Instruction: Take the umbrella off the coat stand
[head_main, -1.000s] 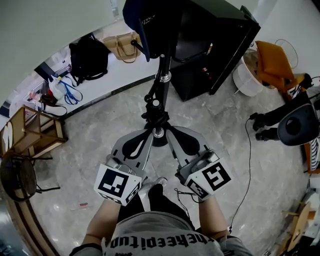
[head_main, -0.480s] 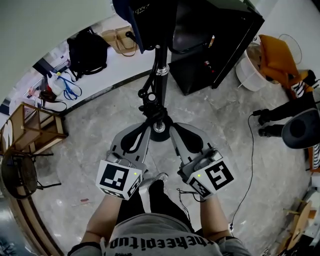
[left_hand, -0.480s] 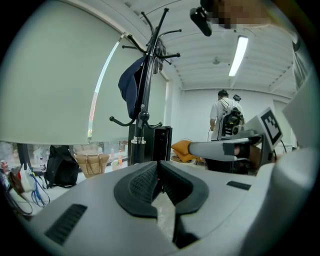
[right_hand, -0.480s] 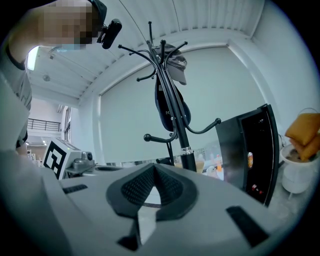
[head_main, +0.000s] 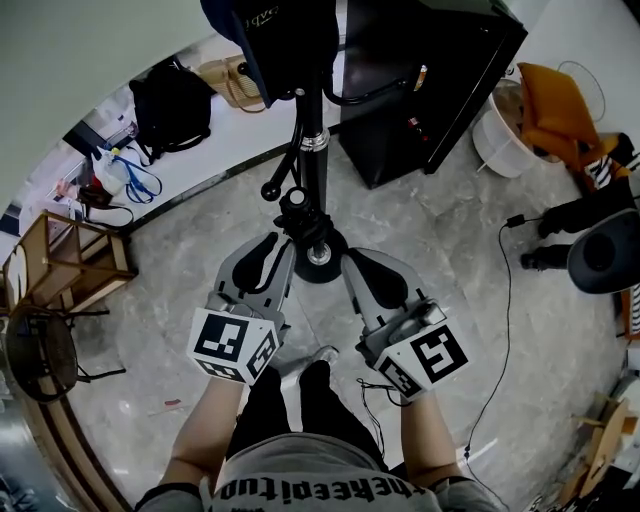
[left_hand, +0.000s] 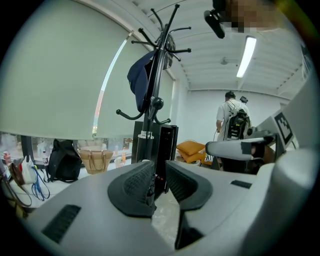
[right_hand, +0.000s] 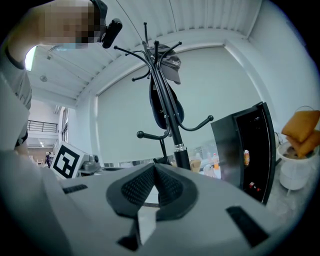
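A: You stand on a grey stone floor (head_main: 180, 260), and the biggest thing on it is the black cabinet (head_main: 440, 70) at the far right. Against the far left wall lie a black backpack (head_main: 175, 105) and a woven handbag (head_main: 228, 80).

B: Straight ahead of you, left of that cabinet, rises the coat stand (head_main: 312, 160). The umbrella (head_main: 262, 40) is dark blue and hangs high on it from the upper hooks, close along the pole and well above both of your tools.

A: Your left gripper (head_main: 275, 245) sits low, just beside the pole on its left. Its fingers (left_hand: 137, 185) are opening, with a narrow gap between them. Nothing is in that gap. The pole only shows through it from farther off.

B: Your right gripper (head_main: 352, 262) is on the right of the pole, near the stand's round foot and about level with the left one. Its pads (right_hand: 135, 190) are pressed together at the tips, with nothing pinched between them.
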